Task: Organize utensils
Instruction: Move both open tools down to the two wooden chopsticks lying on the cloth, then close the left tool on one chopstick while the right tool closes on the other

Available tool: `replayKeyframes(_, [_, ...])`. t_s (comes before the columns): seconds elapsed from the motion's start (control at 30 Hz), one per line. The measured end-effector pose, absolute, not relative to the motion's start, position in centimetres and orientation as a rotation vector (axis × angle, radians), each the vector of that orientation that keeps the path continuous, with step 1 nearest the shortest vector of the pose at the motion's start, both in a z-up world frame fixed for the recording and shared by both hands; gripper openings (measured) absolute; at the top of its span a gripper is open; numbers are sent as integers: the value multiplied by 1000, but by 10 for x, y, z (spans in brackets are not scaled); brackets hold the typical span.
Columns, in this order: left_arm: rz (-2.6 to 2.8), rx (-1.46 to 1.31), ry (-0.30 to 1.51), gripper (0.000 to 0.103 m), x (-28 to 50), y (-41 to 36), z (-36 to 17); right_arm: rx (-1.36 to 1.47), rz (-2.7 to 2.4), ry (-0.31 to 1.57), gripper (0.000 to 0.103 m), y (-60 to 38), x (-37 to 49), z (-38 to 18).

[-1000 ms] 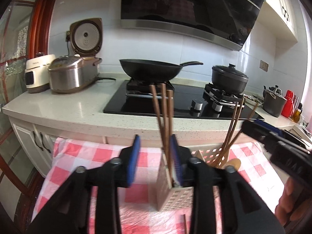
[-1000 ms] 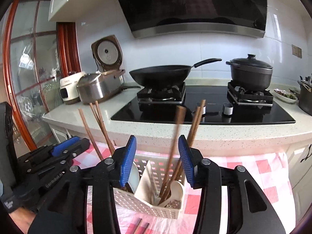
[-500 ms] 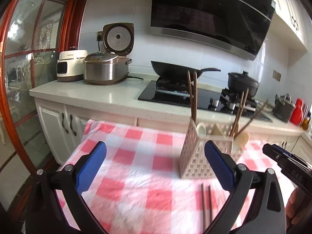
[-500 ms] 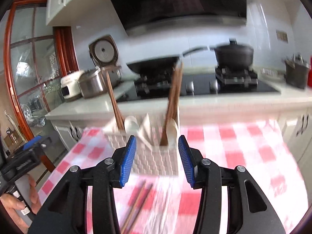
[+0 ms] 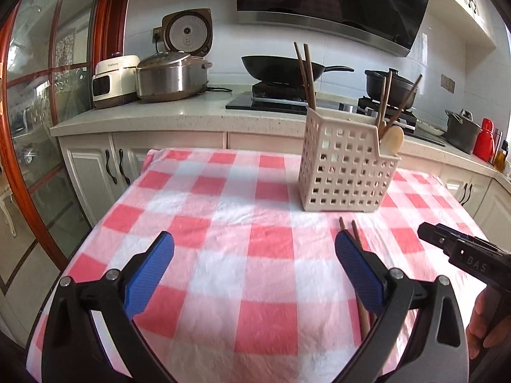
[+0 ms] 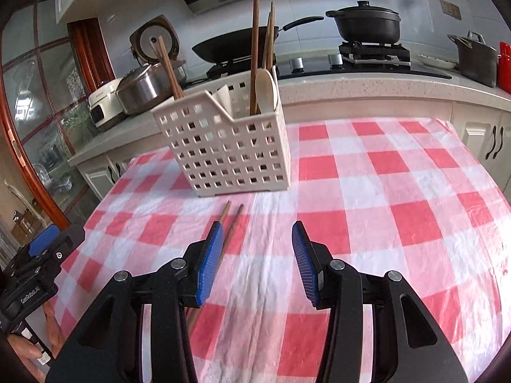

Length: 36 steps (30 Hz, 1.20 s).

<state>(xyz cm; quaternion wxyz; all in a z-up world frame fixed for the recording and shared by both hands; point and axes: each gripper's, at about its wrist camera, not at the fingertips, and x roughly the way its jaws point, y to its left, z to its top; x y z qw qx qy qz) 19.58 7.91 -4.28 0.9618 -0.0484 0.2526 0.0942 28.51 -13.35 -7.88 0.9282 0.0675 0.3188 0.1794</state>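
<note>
Kitchen, checked tablecloth [image 6: 367,172]: hovering with left gripper [image 5: 252,271] spread wide, right gripper [image 6: 255,255] part-open, both empty; approaching loose chopstick pair [image 6: 230,223] before slotted utensil caddy [image 6: 223,146], presumably grasping next.

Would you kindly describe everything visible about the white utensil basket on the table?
The utensil basket looks like cream-white plastic, its walls pierced by a grid of square holes, with a stepped rim higher at one end. It stands upright on the red-and-white checked tablecloth. An inner divider shows. One end holds brown chopsticks; the other holds more chopsticks and a pale spoon. Two loose chopsticks lie just in front, apart from it. No fingers touch it.
</note>
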Motion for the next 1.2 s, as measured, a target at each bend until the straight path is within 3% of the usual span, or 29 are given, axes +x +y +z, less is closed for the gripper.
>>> replayKeyframes(0.4, [188, -76, 504, 98, 183, 77, -51, 90, 326, 734, 43, -111, 297, -93])
replayKeyframes(1.2, [201, -74, 522, 98, 176, 84, -62, -49, 273, 880, 17, -46, 332, -118])
